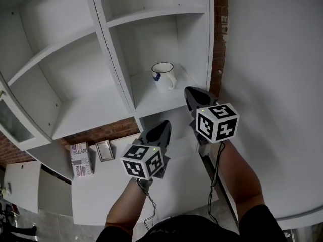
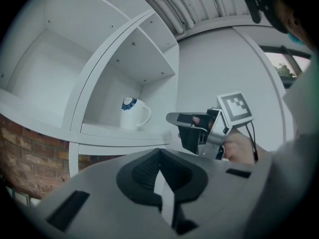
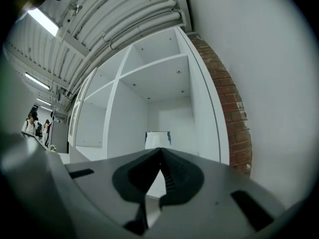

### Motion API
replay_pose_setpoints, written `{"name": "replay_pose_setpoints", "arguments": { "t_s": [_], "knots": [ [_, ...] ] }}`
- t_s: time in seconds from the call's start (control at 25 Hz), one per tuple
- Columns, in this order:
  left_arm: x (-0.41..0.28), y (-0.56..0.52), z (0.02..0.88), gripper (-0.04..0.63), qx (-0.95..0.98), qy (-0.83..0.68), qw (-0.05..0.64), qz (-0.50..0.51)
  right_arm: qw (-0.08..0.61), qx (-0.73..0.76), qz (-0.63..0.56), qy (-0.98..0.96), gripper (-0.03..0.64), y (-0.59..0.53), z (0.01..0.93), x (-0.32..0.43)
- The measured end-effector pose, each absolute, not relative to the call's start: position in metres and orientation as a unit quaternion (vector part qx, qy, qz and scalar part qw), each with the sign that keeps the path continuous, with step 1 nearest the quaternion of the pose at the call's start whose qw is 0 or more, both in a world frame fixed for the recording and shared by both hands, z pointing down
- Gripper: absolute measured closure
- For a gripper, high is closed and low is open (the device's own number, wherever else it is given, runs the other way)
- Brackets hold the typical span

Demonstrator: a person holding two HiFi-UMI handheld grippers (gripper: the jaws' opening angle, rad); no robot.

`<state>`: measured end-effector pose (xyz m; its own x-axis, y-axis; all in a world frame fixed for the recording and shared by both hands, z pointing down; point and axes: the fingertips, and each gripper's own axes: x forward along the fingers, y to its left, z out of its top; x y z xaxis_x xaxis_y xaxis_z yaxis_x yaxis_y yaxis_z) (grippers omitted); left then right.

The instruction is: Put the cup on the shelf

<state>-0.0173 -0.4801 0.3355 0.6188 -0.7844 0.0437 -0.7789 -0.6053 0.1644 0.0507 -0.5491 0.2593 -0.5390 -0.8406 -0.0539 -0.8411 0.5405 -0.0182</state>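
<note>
Both claws clenched and empty; cup on the shelf.

The right claw (image 3: 159, 151) is closed tip to tip with nothing between its jaws. It points at the white cup (image 1: 163, 75), clear of it. The cup stands upright in a right-hand compartment of the shelf (image 1: 151, 104). The left claw (image 2: 159, 152) is likewise closed and empty.

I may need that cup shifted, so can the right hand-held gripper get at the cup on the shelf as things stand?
Probably yes: the cup stands alone on the open shelf, and the right hand-held gripper points at it from outside, nothing between. Its jaws are shut, so they must open first.
</note>
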Motion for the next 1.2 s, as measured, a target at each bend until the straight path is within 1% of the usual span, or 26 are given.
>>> {"name": "replay_pose_setpoints", "arguments": {
  "t_s": [0.24,0.64,0.92,1.2],
  "knots": [
    [-0.011,-0.448,0.339,0.591,0.882,-0.464,0.077,-0.013,0.017,-0.462,0.001,0.887,0.617,-0.503,0.277,0.069],
    [-0.001,-0.376,0.371,0.591,0.854,-0.515,0.074,0.004,0.003,-0.431,-0.005,0.903,0.617,-0.420,0.322,0.089],
    [-0.007,-0.335,0.383,0.591,0.838,-0.538,0.090,0.008,-0.007,-0.414,-0.026,0.910,0.617,-0.381,0.351,0.090],
    [-0.020,-0.314,0.380,0.591,0.827,-0.555,0.091,0.004,-0.008,-0.402,-0.024,0.915,0.617,-0.359,0.357,0.085]
  ]
}}
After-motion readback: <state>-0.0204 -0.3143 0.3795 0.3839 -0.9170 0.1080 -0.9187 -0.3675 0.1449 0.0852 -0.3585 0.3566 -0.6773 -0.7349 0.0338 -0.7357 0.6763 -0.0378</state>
